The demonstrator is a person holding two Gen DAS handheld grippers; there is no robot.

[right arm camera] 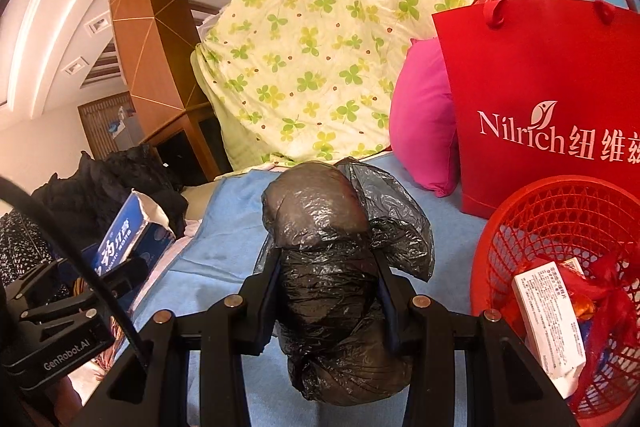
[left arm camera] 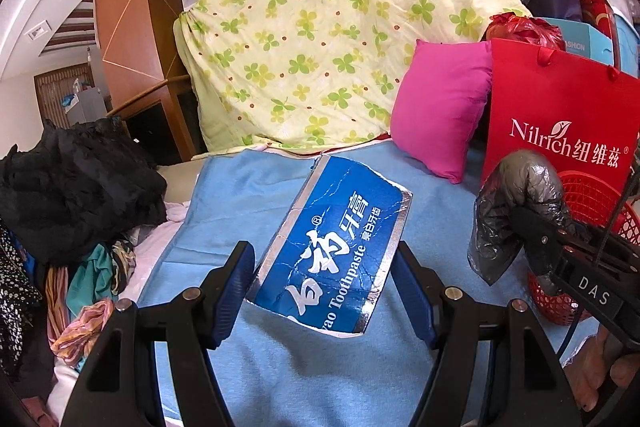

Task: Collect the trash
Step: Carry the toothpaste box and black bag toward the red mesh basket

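Left wrist view has the left gripper (left arm camera: 326, 289) clamped on a crumpled blue toothpaste box (left arm camera: 332, 247), lifted over the blue blanket (left arm camera: 248, 195). Right gripper (right arm camera: 326, 291) squeezes a knotted black plastic bag (right arm camera: 332, 267), beside the red mesh basket (right arm camera: 532, 223). Further back, a pink pillow (left arm camera: 440, 107) leans against the red Nilrich bag (right arm camera: 532, 87).

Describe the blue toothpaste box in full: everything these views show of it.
The toothpaste box is blue cardboard with silver foil edging, white Chinese characters and the word "Toothpaste". It looks creased and worn, and its far end is torn open, showing a pale inside in the right wrist view. The left gripper clamps it by its long sides, lifted above the blue blanket and tilted away. Only the fingers touch it.
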